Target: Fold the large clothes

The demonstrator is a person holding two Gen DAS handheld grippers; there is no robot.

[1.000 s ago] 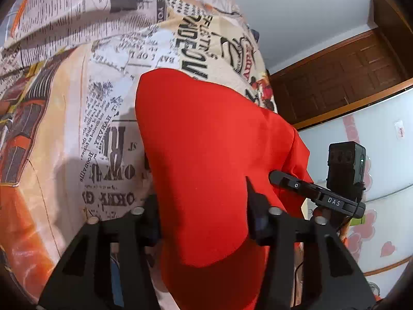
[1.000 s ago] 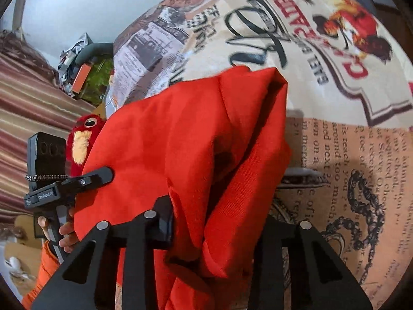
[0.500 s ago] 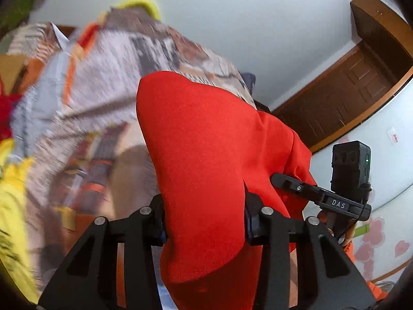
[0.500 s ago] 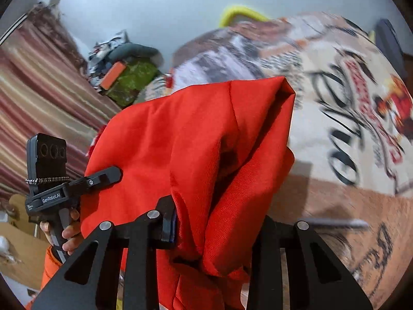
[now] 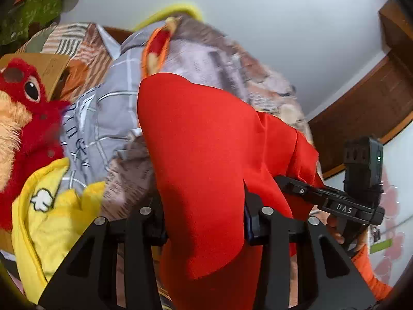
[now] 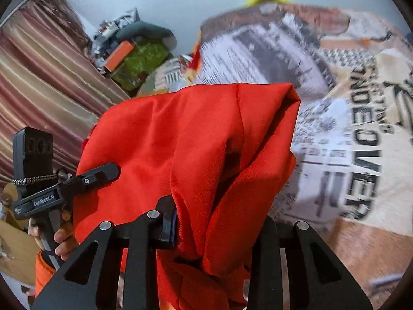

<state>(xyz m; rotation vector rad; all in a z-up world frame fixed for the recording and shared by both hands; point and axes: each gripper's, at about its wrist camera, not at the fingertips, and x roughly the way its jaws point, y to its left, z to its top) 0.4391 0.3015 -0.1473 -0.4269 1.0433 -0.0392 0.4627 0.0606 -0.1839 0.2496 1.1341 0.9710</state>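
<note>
Red garment held aloft by both claws.
Left claw and right claw each clamp the red garment above the printed bedspread.

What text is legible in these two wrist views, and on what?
"DAS": label on the right gripper, seen from the left wrist.
"GenRobot.AI": label on the left gripper, seen from the right wrist.
"NDEOVER": large partial lettering on the printed bedspread.
Smaller bedspread print and the grey pillow lettering: too blurred to read.
</note>
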